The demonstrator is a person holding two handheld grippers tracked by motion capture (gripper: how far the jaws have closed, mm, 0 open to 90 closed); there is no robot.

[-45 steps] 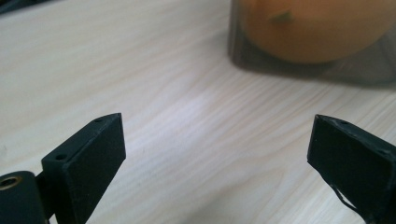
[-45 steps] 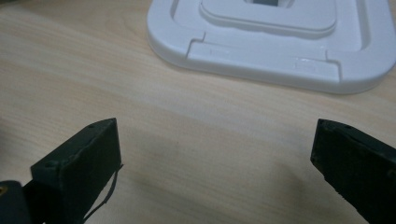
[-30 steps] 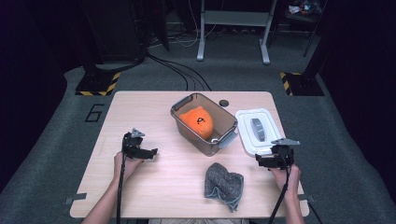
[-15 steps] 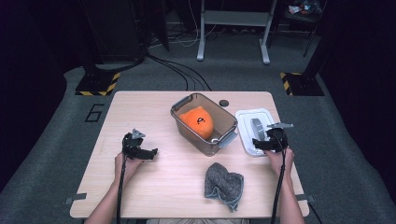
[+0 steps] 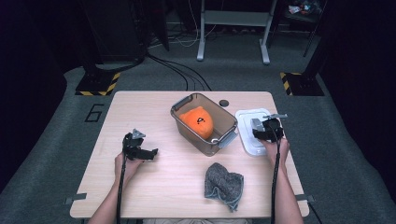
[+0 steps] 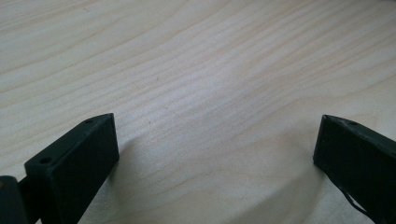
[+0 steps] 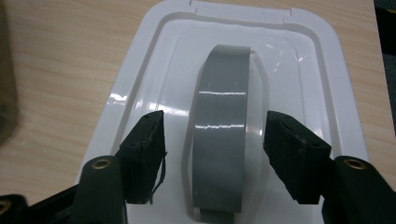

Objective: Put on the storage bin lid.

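Broadly, the desk [image 5: 154,186] is a pale wood slab standing on grey carpet, where a dark "6" [image 5: 95,113] is marked on the floor just off its far left corner. Taking the clear bin [image 5: 204,123] at the desk's middle as landmark, wide bare wood lies to its left and along the near edge, giving plenty of room there; to its right the space is tight, since the white lid [image 5: 247,135] lies flat just beside the bin and close to the desk's right edge. Inside the bin sits an orange plush [image 5: 198,122] with a small dark mark too small to read. A grey cloth [image 5: 225,184] lies crumpled nearer the person than the bin, close to the near edge, and a small black disc [image 5: 224,102] rests just beyond the bin's far corner. The right gripper [image 7: 215,156] is over the lid, to the right of the bin; its jaws have just been closing and stand either side of the lid's grey handle [image 7: 223,126], which runs up between them, the pads a little apart from it and not yet pressing. The left gripper [image 6: 215,158], well left of the bin, rests on bare wood with its jaws spread wide and nothing between them.
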